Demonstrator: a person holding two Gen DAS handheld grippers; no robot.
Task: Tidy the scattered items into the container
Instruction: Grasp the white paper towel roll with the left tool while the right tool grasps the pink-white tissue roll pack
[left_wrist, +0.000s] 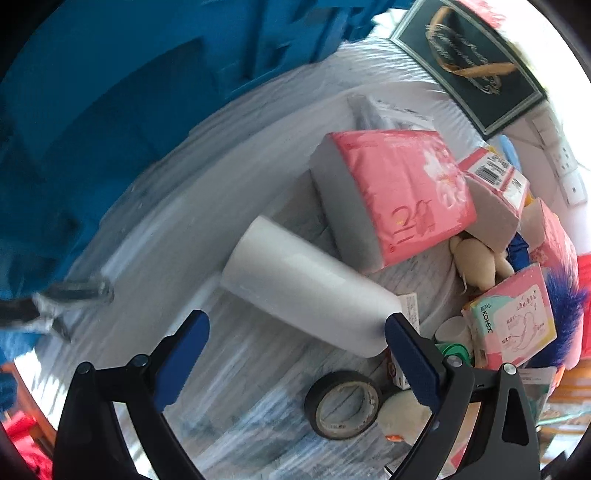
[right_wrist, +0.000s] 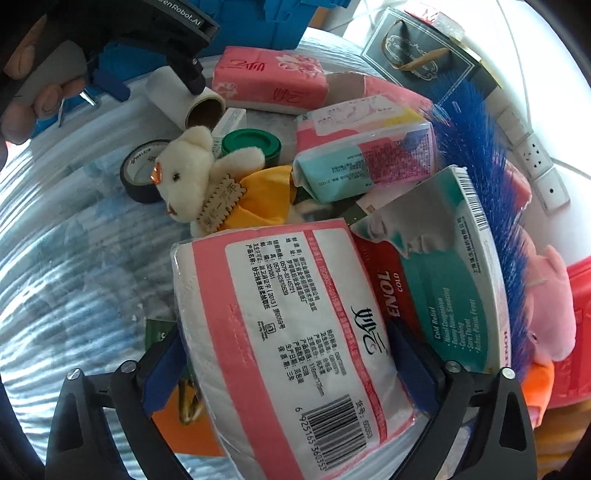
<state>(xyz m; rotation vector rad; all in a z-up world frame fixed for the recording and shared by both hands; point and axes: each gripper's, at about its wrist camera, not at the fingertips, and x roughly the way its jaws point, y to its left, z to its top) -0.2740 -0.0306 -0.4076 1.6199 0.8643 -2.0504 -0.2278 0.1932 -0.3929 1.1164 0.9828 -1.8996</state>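
Close up, right wrist view: white tissue pack with pink bands and a barcode label (right_wrist: 291, 332) sits between the blue pads of the right tongs (right_wrist: 284, 365), which are clenched on it, one pad on each long side. Pack is lifted over the clutter, tilted. Just beside it to the right, a cold-relief medicine box (right_wrist: 439, 280), teal and red. Beyond that, blue bristly fibres (right_wrist: 480, 155) and a pink plush toy (right_wrist: 550, 302) at the frame edge.

Further up the pile: cream teddy bear (right_wrist: 192, 173) with yellow cloth, lying against a roll of black tape (right_wrist: 142, 171); a green lid (right_wrist: 251, 146) behind the bear; a sanitary pad pack (right_wrist: 365, 155); a pink tissue pack (right_wrist: 269, 79) behind.

Left wrist view: left tongs (left_wrist: 295, 354) spread wide, released, gripping nothing. A white paper roll (left_wrist: 306, 284) lies on its side ahead of them, its near end touching the right pad. All rests on a pale, streaky surface (left_wrist: 221, 387). A blue container (left_wrist: 110, 110) stands at the surface's far edge. A dark gift bag (left_wrist: 469, 62) lies beyond the pile.

In the right view a person's hand (right_wrist: 33, 85) holds the left tool.
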